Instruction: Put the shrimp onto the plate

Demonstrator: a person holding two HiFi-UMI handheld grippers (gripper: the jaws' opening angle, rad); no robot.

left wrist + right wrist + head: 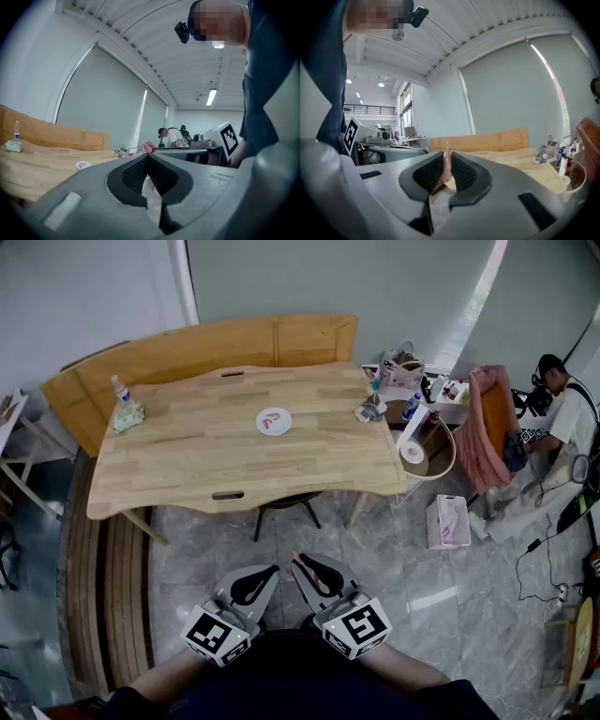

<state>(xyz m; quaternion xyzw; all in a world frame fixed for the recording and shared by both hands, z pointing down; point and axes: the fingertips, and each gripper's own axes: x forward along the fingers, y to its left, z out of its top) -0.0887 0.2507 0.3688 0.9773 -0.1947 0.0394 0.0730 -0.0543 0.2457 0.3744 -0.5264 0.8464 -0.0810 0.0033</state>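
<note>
A small white plate (262, 423) sits near the middle of the wooden table (187, 456), with a red shrimp (273, 420) lying on it. The plate (82, 165) also shows far off in the left gripper view. Both grippers are held low over the floor, well short of the table's near edge. My right gripper (296, 561) (446, 157) is shut on a pale pink shrimp (446, 171) that stands upright between its ribbed pads. My left gripper (275, 569) (148, 157) is shut, its tips touching with nothing between them.
A spray bottle on a crumpled cloth (125, 412) sits at the table's far left. Small items (371, 410) lie at its right edge, and a stool (281, 503) stands under it. To the right are a round basket (429, 448), a box (448, 521), a pink-draped chair (483, 423) and a seated person (565, 418).
</note>
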